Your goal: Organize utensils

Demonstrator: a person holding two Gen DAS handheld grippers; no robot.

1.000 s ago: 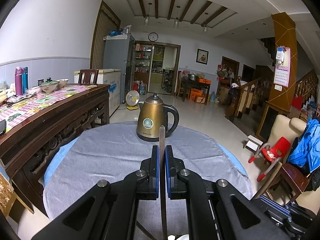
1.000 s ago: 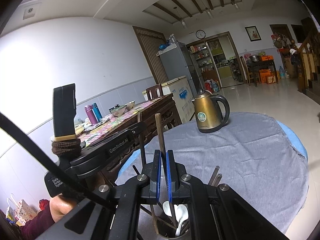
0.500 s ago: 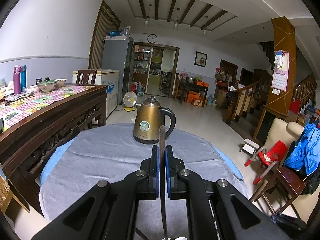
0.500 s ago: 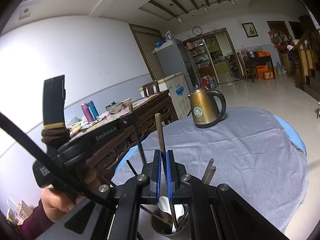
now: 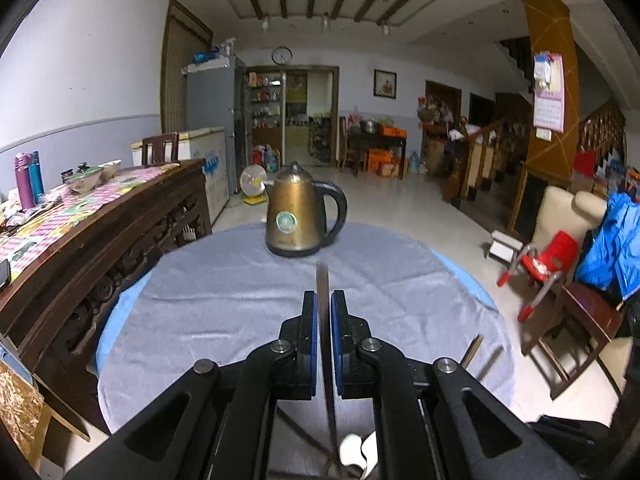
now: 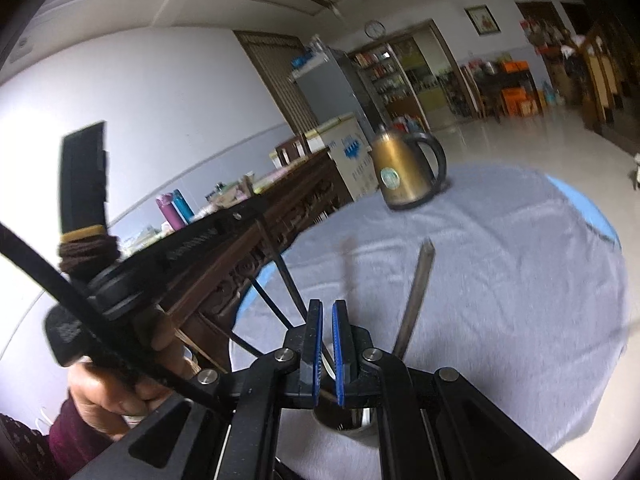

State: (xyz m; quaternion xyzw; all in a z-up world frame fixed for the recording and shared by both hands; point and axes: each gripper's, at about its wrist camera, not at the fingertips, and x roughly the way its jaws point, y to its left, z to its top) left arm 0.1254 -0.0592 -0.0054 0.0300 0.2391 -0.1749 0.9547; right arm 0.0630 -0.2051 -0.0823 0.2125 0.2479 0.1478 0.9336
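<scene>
Spreading under everything is the round table [image 5: 224,320] with its grey cloth, a brass-coloured kettle [image 5: 298,216] standing at the far side. Nearer, only the right wrist view shows the metal utensil cup [image 6: 348,416] right below the grippers, with chopsticks [image 6: 416,300] leaning out of it. The left gripper [image 5: 325,320] pinches one flat metal chopstick [image 5: 322,280] between its blue pads, its lower end dropping toward the cup; the right view sees that gripper only from the side. The right gripper [image 6: 327,328] has its fingers nearly together, but motion blur hides whether the faint stick [image 6: 347,264] ahead is clamped, so I cannot tell. Such a chopstick is probably light, stiff and slippery; a hold near mid-length should stop it pivoting.
</scene>
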